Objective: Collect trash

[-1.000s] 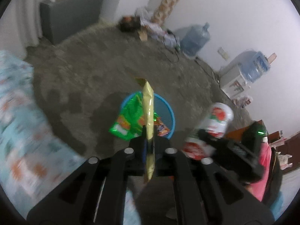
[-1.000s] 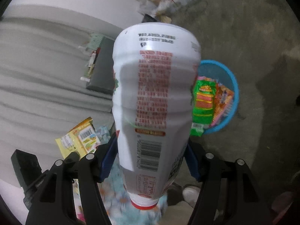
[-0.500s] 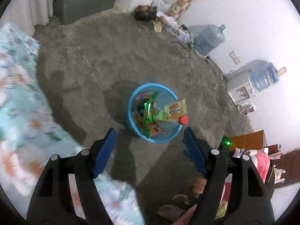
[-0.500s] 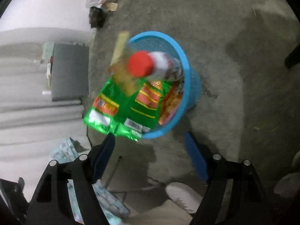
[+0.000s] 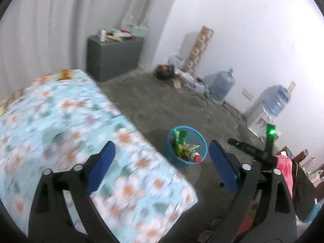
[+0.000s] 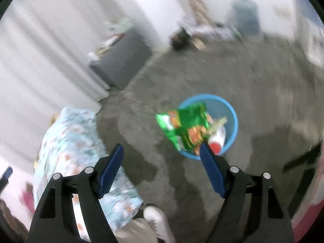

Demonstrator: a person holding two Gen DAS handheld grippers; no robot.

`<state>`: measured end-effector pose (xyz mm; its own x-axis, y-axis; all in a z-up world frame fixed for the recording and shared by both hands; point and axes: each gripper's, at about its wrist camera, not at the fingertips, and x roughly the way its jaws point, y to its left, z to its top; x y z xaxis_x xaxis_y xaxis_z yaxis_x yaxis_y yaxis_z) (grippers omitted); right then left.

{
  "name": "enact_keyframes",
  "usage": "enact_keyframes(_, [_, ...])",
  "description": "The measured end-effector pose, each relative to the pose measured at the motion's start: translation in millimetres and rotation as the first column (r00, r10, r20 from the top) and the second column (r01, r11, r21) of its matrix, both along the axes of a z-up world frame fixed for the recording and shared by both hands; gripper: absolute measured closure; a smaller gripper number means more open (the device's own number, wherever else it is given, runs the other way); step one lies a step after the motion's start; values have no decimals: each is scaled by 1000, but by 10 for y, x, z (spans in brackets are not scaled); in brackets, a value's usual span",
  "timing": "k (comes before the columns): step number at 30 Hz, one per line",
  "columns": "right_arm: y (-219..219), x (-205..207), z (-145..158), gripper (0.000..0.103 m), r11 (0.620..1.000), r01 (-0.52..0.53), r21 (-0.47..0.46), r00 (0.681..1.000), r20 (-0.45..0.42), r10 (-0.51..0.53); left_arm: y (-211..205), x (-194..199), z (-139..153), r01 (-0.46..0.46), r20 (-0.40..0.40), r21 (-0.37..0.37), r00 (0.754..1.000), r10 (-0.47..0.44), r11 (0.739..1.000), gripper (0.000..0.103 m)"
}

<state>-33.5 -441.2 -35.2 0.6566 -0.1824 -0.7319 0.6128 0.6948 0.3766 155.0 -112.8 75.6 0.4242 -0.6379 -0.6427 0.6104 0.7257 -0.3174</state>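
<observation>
A blue waste basket (image 5: 183, 162) (image 6: 231, 113) stands on the grey carpet. Inside it lie a green snack bag (image 6: 182, 125), a yellow wrapper (image 5: 191, 146) and a white bottle with a red cap (image 5: 197, 158) (image 6: 215, 146). My left gripper (image 5: 161, 147) is high above the bed corner, its jaws still opening, nothing between them. My right gripper (image 6: 162, 147) hangs over the carpet short of the basket, jaws also opening and empty. The right gripper's black body with a green light (image 5: 270, 131) shows at the right of the left wrist view.
A bed with a floral blue cover (image 5: 70, 131) (image 6: 70, 147) fills the left. A grey cabinet (image 5: 113, 54) stands by the curtain. Water jugs (image 5: 221, 85) and a dispenser (image 5: 261, 117) line the far wall. A white shoe (image 6: 156, 218) is below.
Both grippers let go: the yellow wrapper and the bottle dropped into the basket. Both then lifted and pulled back from the basket, the left swinging over the bed, jaws wider.
</observation>
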Motion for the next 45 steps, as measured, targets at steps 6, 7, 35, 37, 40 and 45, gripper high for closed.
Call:
enact_keyframes(6, [965, -49, 609, 8, 966, -131, -223, 989, 37, 143, 765, -440, 11, -193, 39, 3, 981, 193, 981, 9])
enact_keyframes(7, [1144, -82, 679, 7, 956, -141, -257, 986, 50, 159, 851, -482, -10, -213, 27, 8, 977, 212, 977, 9])
enact_keyframes(35, [2447, -153, 226, 6, 834, -336, -437, 931, -290, 223, 839, -1186, -837, -481, 140, 404, 873, 467, 778, 9])
enact_keyframes(37, [2405, -195, 201, 6, 839, -328, -434, 932, -294, 212, 815, -1179, -828, -485, 139, 405, 870, 472, 775, 9])
enact_keyframes(40, [2358, -240, 186, 6, 840, -320, -438, 932, -302, 198, 795, -1163, -824, -490, 137, 404, 867, 479, 772, 9])
enact_keyframes(45, [2301, -259, 204, 6, 838, -317, -444, 934, -299, 195, 736, -1155, -819, -481, 145, 414, 873, 465, 773, 9])
